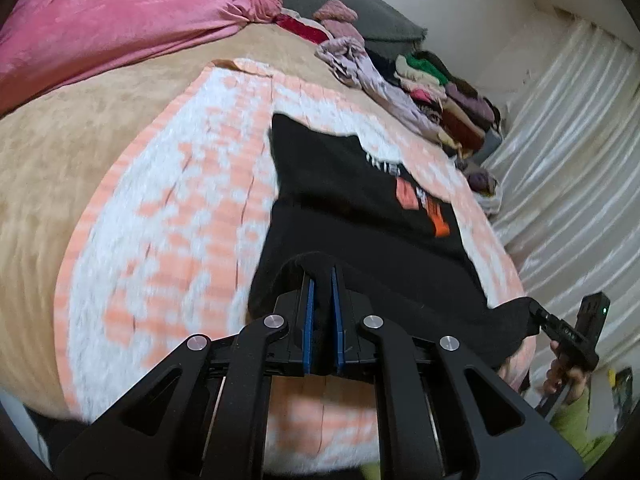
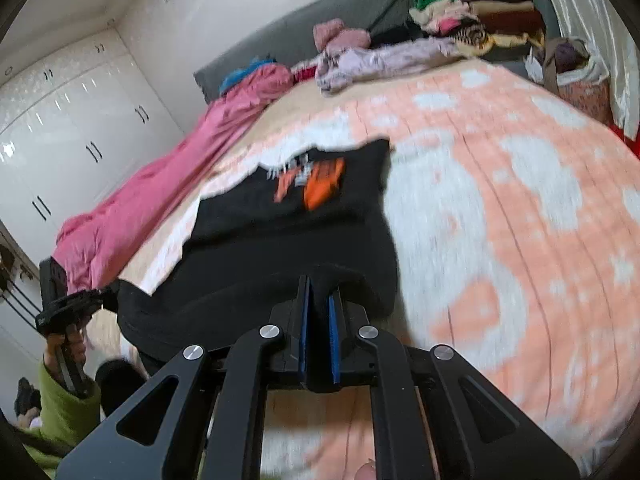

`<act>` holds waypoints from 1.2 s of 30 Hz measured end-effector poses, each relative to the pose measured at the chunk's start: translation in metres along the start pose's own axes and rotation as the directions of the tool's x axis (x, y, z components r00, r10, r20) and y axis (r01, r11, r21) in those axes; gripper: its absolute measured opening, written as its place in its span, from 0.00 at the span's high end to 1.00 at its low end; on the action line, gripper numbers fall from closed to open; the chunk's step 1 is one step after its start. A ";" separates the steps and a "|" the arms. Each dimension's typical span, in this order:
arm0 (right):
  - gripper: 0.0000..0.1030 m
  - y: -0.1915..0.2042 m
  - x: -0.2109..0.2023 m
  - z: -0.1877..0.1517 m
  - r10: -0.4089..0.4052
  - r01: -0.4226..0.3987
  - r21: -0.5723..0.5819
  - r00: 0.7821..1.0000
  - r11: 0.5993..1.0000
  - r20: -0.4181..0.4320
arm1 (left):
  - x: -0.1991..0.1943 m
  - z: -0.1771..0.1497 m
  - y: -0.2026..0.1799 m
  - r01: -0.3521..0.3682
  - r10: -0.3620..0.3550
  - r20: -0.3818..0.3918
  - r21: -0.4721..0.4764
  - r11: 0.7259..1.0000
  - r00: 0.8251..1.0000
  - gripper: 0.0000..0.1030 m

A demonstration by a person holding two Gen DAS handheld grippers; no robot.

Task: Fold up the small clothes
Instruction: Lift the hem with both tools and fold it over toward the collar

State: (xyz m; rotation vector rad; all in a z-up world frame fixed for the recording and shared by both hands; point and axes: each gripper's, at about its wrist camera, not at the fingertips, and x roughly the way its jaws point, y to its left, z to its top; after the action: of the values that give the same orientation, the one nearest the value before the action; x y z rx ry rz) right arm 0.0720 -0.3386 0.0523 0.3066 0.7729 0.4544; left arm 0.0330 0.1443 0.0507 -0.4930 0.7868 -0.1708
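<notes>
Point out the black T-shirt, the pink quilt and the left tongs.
black T-shirt (image 1: 340, 184): left wrist view, plain chest fabric.
pink quilt (image 1: 120, 28): left wrist view, middle of its bulk.
left tongs (image 1: 321, 280): left wrist view, between the tips, shut on the shirt's hem.

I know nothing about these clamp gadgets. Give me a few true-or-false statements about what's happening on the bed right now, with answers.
1. Both grippers are clamped on the black shirt. True: left gripper and right gripper each pinch its near edge.
2. The shirt's print is green. False: it is orange and white.
3. The shirt lies on a peach-and-white blanket. True.
4. The pink bedding covers the shirt. False: it lies apart, along the bed's side.
</notes>
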 end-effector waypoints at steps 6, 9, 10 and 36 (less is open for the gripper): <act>0.93 -0.006 0.031 0.056 -0.011 0.011 -0.001 0.998 1.000 0.059 | 0.024 0.045 0.000 -0.008 0.009 0.030 -0.040 0.999 1.000 0.97; 0.93 -0.007 0.052 0.079 -0.019 0.019 -0.007 0.997 1.000 0.069 | 0.038 0.069 -0.003 -0.028 0.030 0.050 -0.037 0.999 0.998 0.97; 0.93 -0.008 0.061 0.088 -0.028 0.029 -0.007 0.997 1.000 0.073 | 0.045 0.077 -0.004 -0.034 0.037 0.053 -0.040 0.999 0.998 0.97; 0.45 -0.038 0.165 0.131 -0.279 0.280 -0.032 0.960 0.960 0.028 | 0.121 0.124 0.043 -0.103 0.128 0.167 -0.149 0.983 0.978 0.57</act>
State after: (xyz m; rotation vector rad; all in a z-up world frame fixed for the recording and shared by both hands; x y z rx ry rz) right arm 0.2818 -0.3022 0.0262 0.1651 0.7707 0.1973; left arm 0.2045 0.1874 0.0276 -0.5844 0.6549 0.0366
